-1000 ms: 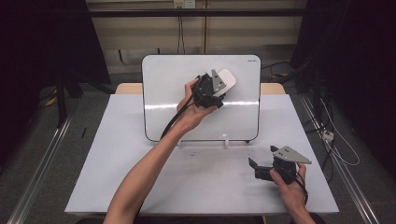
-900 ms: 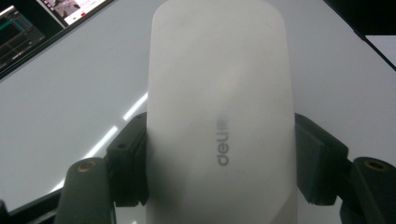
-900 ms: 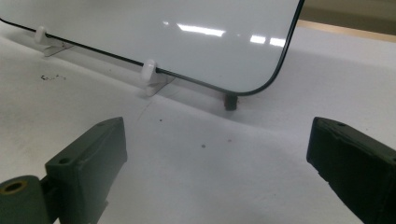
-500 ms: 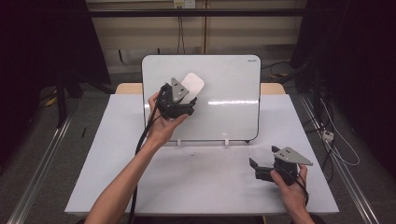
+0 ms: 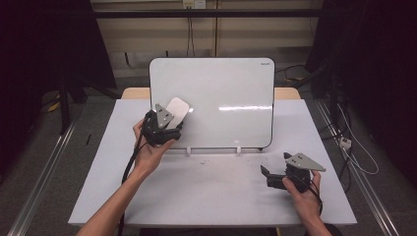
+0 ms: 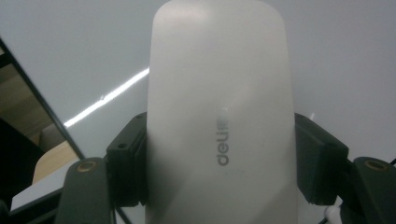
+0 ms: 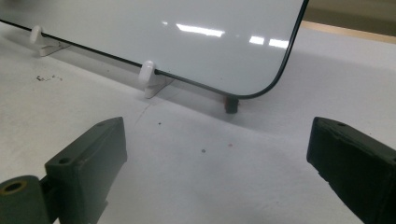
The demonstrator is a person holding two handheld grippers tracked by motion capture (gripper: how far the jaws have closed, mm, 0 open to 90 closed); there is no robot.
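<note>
The left gripper was held up at the lower left part of the whiteboard, its jaws pinching a white eraser by its two long sides. In the left gripper view the eraser stood upright between the jaws, with the board's dark left edge just beside it. The whiteboard stood propped on white clips near the back of the white table. Bare tabletop lay open between the board's lower edge and the table's front edge. The right gripper rested low at the front right, its jaws spread wide and holding nothing, well apart from the board's rounded lower right corner.
</note>
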